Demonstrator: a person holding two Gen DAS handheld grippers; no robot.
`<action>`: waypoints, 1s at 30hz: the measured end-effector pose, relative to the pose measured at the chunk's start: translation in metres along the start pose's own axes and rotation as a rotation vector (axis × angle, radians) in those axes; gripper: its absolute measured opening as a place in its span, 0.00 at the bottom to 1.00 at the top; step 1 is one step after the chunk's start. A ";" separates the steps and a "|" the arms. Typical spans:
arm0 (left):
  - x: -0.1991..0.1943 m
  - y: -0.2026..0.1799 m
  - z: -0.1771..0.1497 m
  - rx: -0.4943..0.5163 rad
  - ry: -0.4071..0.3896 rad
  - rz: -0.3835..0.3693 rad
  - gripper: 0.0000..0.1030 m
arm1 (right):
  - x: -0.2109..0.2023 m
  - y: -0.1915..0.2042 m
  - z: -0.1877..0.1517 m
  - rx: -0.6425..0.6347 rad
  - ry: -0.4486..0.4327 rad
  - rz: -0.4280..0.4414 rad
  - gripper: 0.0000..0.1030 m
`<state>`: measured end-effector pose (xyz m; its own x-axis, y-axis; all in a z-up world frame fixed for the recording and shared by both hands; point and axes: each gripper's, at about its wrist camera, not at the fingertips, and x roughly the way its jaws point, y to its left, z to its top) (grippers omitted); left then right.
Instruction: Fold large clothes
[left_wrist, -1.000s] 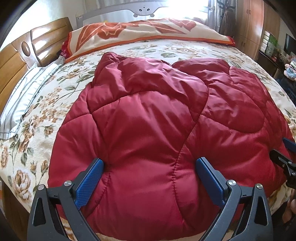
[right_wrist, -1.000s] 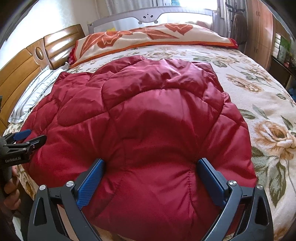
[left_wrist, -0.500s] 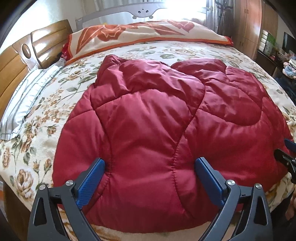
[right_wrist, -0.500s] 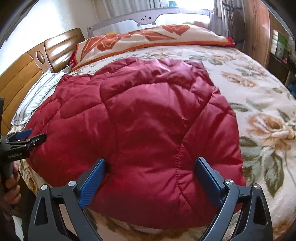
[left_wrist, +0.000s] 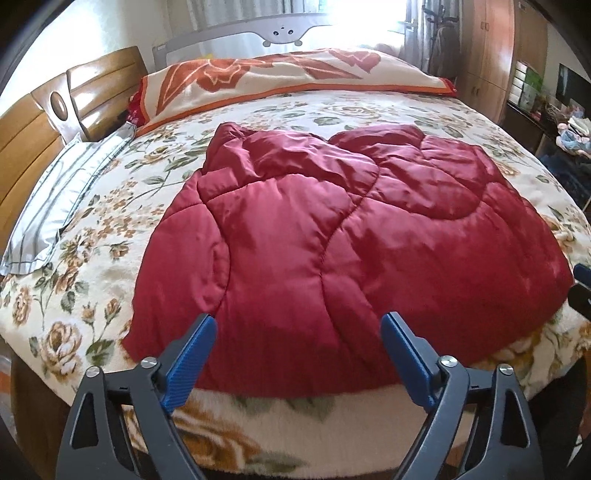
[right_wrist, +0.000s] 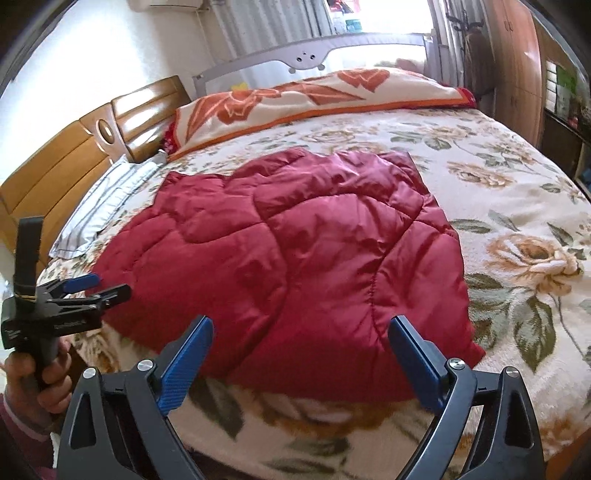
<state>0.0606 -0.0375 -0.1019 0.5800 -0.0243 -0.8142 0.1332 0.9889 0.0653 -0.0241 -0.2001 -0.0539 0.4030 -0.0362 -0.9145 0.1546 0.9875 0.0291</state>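
Note:
A dark red quilted jacket (left_wrist: 332, 240) lies folded into a broad pad on the floral bed cover (left_wrist: 92, 295); the right wrist view shows the jacket (right_wrist: 295, 258) from its other side. My left gripper (left_wrist: 299, 321) hovers above the jacket's near edge, its jaws closing with nothing gripped between them. My right gripper (right_wrist: 301, 325) hangs open over the near right part of the jacket, clear of the fabric. At the left of the right wrist view a hand holds the left gripper (right_wrist: 110, 284). The right gripper's tip (left_wrist: 581, 288) shows at the right edge of the left wrist view.
A folded orange-flowered blanket (left_wrist: 295, 77) lies across the far side of the bed. A grey striped pillow (left_wrist: 62, 199) rests by the wooden headboard (left_wrist: 33, 122) on the left. A grey rail (right_wrist: 306, 55) and wardrobes (right_wrist: 517, 62) stand behind.
Both grippers have drawn back and up from the jacket, so its near edge and the bed cover in front now show. The left jaws have narrowed slightly.

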 end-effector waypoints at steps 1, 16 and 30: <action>-0.004 0.000 -0.002 0.002 -0.001 0.000 0.84 | -0.003 0.001 0.000 -0.003 -0.004 0.004 0.92; -0.052 -0.004 -0.022 0.018 -0.032 0.003 0.80 | -0.029 0.019 -0.024 -0.032 0.033 0.051 0.61; -0.080 -0.003 -0.030 0.024 -0.065 0.029 0.96 | -0.053 0.022 -0.029 -0.033 0.014 0.053 0.79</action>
<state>-0.0101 -0.0339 -0.0544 0.6348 -0.0063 -0.7726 0.1349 0.9855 0.1028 -0.0684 -0.1720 -0.0165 0.3969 0.0178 -0.9177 0.1035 0.9926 0.0641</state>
